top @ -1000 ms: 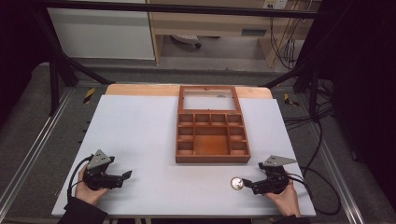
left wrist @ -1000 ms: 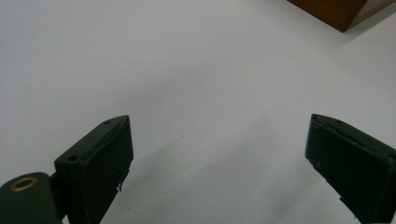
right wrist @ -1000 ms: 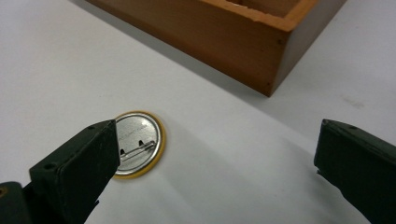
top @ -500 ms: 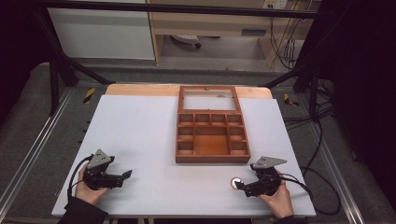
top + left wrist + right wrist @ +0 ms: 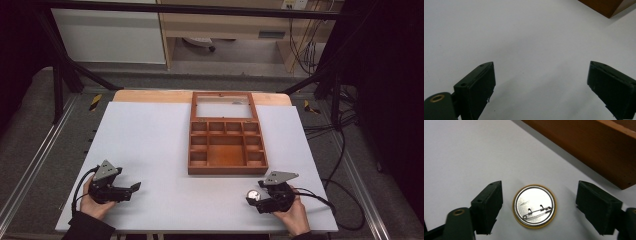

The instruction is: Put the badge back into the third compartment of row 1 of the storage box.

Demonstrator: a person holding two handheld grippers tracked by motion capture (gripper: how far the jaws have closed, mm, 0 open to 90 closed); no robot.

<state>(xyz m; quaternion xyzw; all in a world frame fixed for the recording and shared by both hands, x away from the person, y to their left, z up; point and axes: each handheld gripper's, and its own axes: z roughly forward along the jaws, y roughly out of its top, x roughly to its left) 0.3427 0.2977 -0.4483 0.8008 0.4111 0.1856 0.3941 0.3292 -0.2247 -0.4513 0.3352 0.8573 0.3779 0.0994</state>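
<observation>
A pin badge [image 5: 534, 206] is seen lying face down on the white table [image 5: 150, 145], near the front edge and toward the right front corner, just in front of the wooden tray [image 5: 226, 134]. Its silver back and safety pin are turned upward, and a thin gold rim is visible around it. No writing, brand or label can be read on the badge back.

The right gripper [image 5: 539, 207] is held low at the table with its jaws apart, one on either side of the badge; neither jaw is touching it, and a gap is seen on both sides. In the high view the badge [image 5: 253, 194] is found just at the tip of the right gripper [image 5: 257, 198], close to the tray's front wall.

The left gripper [image 5: 131, 188] is held near the left front corner of the table, well apart from the badge. In the left gripper view its jaws are seen wide apart over bare table, with nothing between them.

The wooden tray is placed at the middle of the table, reaching toward the far edge. No markings are legible on the tray or the grippers.
</observation>
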